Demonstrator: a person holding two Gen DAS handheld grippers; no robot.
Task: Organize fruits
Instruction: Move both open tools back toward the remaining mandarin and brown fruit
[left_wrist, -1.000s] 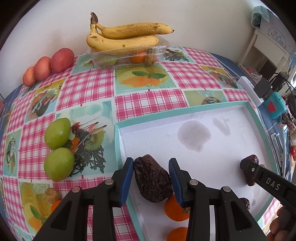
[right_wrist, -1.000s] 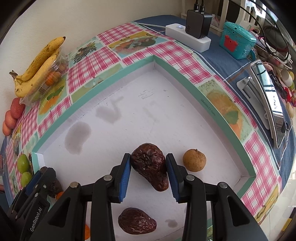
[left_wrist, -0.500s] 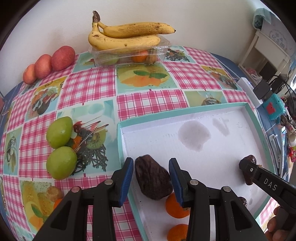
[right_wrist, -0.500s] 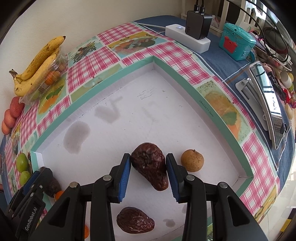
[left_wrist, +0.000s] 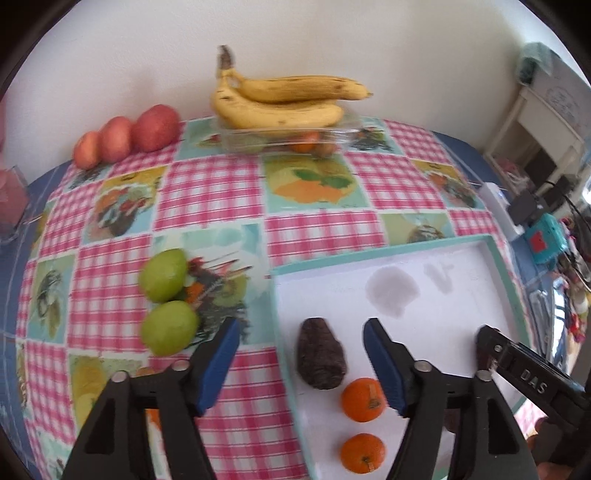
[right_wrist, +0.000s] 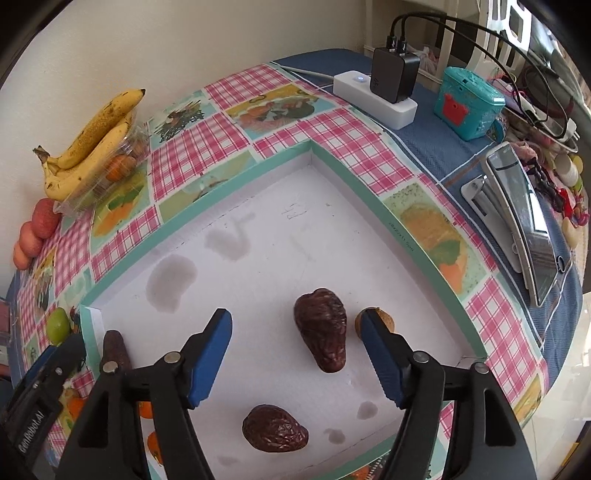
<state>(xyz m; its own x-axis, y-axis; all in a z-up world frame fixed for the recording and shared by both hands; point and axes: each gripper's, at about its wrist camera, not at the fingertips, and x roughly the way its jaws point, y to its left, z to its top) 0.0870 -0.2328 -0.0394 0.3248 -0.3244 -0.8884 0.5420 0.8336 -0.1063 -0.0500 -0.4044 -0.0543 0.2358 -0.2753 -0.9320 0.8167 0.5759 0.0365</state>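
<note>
Three wrinkled dark fruits (right_wrist: 322, 328) and two oranges (left_wrist: 364, 399) lie in the white tray (right_wrist: 258, 236).

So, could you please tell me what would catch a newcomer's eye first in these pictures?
Probably the white tray with its teal rim, on the pink checked tablecloth; a wrinkled dark fruit lies in it between the open jaws of the right gripper. Next, the bananas atop a clear plastic box by the wall.

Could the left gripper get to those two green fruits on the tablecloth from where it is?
Probably yes. The left gripper is open and holds nothing, and the two green fruits lie uncovered on the tablecloth just beside its left finger, outside the tray, with nothing between.
</note>
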